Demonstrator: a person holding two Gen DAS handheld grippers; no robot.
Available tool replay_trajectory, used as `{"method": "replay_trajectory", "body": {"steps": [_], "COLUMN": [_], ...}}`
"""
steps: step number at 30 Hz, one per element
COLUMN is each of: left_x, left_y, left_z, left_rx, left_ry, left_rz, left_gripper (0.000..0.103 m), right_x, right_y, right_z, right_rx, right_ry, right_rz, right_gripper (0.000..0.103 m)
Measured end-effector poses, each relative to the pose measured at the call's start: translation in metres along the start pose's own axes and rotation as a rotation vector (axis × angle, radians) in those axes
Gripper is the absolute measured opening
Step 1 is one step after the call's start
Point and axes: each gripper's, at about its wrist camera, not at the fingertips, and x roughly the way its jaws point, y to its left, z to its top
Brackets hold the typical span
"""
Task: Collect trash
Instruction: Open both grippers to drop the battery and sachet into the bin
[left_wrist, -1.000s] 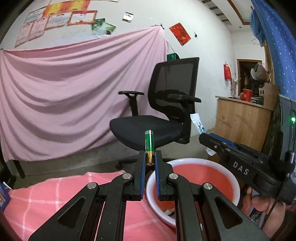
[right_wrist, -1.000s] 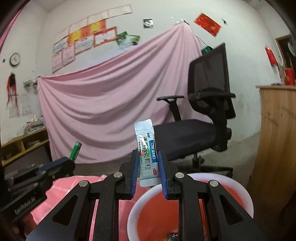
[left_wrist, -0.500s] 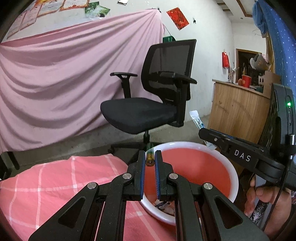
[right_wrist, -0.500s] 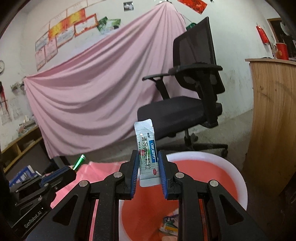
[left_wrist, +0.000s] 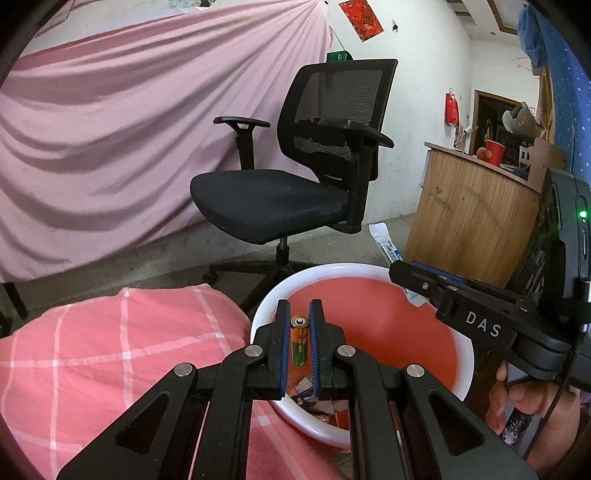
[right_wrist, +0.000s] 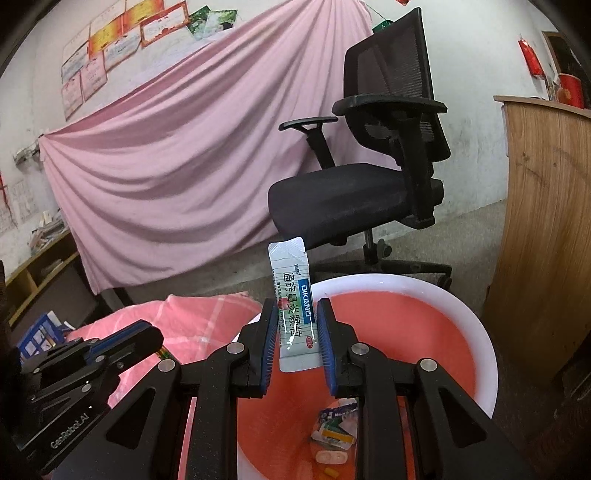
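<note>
Left hand-held gripper (left_wrist: 298, 325): jaws a little apart over the basin; a battery sits between the blue pads, and whether the pads press on it I cannot tell.
Battery (left_wrist: 299, 339): green and orange, upright between the left fingers, metal end up, above the basin's inside.
Right hand-held gripper (right_wrist: 297, 325): clamped on a sachet, held over the basin's near-left rim.
Sachet (right_wrist: 293, 306): white with blue and green print, upright, leaning slightly left; its lower half sits between the pads, its top sticks out above them.
Basin (right_wrist: 476, 332): white rim, red inside, right below both grippers; it stands against the right edge of the pink cloth.
Trash in basin (right_wrist: 334, 432): small wrappers and bits lying on the bottom.
Grippers to each other: in the left view the right hand-held gripper (left_wrist: 436, 288) reaches in from the right above the basin's far rim, a hand (left_wrist: 524, 410) under it; in the right view the left hand-held gripper (right_wrist: 122, 339) comes in from the lower left.
Pink cloth (left_wrist: 110, 350): checked, covering the surface left of the basin.
Chair (left_wrist: 288, 192): black mesh office chair on the floor beyond the basin.
Drape (left_wrist: 129, 129): pink sheet hung along the wall behind the chair.
Cabinet (left_wrist: 469, 214): wooden, to the right of the chair, a red cup (left_wrist: 494, 152) on top.
</note>
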Motion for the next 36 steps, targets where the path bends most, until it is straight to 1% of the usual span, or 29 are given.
{"method": "replay_trajectory", "body": {"steps": [11,12,14,15,22,34,35,36], "left_x": [0.013,0.013,0.014,0.014,0.015,-0.007,-0.011,-0.014], "left_y": [0.005,0.005,0.007,0.008,0.016,0.03,0.032,0.033], "left_z": [0.005,0.005,0.006,0.005,0.004,0.009,0.009,0.01], "left_rx": [-0.025,-0.026,-0.035,-0.041,-0.081,-0.096,-0.099,-0.101], "left_ry": [0.058,0.061,0.067,0.069,0.084,0.051,0.046,0.043], "left_rz": [-0.042,-0.044,-0.046,-0.046,-0.033,0.011,0.017,0.022], "left_gripper": [0.008,0.008,0.008,0.008,0.009,0.009,0.01,0.015], "right_x": [0.005,0.005,0.006,0.006,0.007,0.001,0.0,-0.002], "right_y": [-0.01,-0.01,-0.012,-0.012,-0.013,-0.004,-0.003,-0.002], "right_z": [0.002,0.002,0.003,0.003,0.002,0.004,0.005,0.005], "right_rx": [0.024,0.026,0.031,0.034,0.03,0.008,0.007,0.005], "right_ry": [0.024,0.027,0.029,0.028,0.033,0.018,0.014,0.009], "right_rz": [-0.016,-0.019,-0.022,-0.021,-0.024,-0.025,-0.025,-0.026], "right_gripper": [0.021,0.022,0.031,0.032,0.032,0.033,0.033,0.033]}}
